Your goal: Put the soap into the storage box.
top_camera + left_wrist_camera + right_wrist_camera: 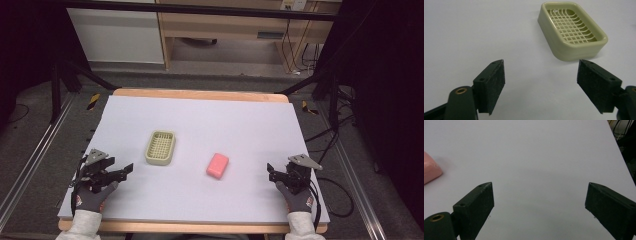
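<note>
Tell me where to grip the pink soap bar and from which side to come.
Grip the pink soap bar across its two long sides, coming down from above. It lies flat on the table, apart from the soap dish, so both long sides look free. The right gripper, jaws open and empty, seems the nearer one.

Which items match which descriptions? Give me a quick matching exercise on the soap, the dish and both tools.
Things:
1. soap bar
2. soap dish
3. left tool
4. right tool

Descriptions:
A. pale green, empty, grid floor
B. open, at the mat's right edge
C. pink, lying flat mid-mat
D. open, pointing toward the dish

Pairs: 1-C, 2-A, 3-D, 4-B
</note>
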### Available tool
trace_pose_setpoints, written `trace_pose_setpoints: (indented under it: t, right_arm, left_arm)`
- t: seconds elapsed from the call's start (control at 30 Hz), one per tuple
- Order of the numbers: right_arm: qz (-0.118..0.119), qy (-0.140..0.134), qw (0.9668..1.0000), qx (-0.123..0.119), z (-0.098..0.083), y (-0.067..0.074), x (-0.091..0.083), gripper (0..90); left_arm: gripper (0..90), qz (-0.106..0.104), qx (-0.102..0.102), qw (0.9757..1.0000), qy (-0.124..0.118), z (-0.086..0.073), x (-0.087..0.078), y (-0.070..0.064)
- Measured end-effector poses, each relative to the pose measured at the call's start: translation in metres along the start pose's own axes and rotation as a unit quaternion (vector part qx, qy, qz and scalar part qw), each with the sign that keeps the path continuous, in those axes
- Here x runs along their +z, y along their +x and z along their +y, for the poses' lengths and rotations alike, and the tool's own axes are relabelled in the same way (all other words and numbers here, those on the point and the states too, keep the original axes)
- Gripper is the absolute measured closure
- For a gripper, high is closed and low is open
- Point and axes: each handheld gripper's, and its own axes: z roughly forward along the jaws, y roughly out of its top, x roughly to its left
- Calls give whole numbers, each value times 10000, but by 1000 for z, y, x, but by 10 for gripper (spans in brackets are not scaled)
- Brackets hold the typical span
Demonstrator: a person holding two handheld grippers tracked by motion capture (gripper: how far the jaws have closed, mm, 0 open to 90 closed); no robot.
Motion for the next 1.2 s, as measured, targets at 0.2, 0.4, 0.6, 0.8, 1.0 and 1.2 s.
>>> trace_pose_setpoints:
  t: [0.2,0.4,0.6,0.8,1.0,1.2]
  right_arm:
    - [0,49,9999,-156,-1,5,0,85]
    - [-25,66,9997,-242,-1,8,-1,82]
    - [-14,65,9997,-233,-1,8,-1,81]
    - [-24,26,9997,-244,-1,9,-3,79]
    - [-22,25,9997,-237,-1,9,-4,77]
    - [-37,58,9998,-189,-1,9,-3,78]
  left_arm:
    - [235,-53,39,10000,-56,2,-2,-7]
    - [231,-99,111,9999,-26,5,-2,-16]
    - [233,-169,137,9997,-55,7,-3,-22]
    - [234,-249,224,9994,-34,9,-3,-31]
    - [234,-309,270,9992,-28,11,-2,-39]
    - [232,-355,328,9988,-76,16,-1,-47]
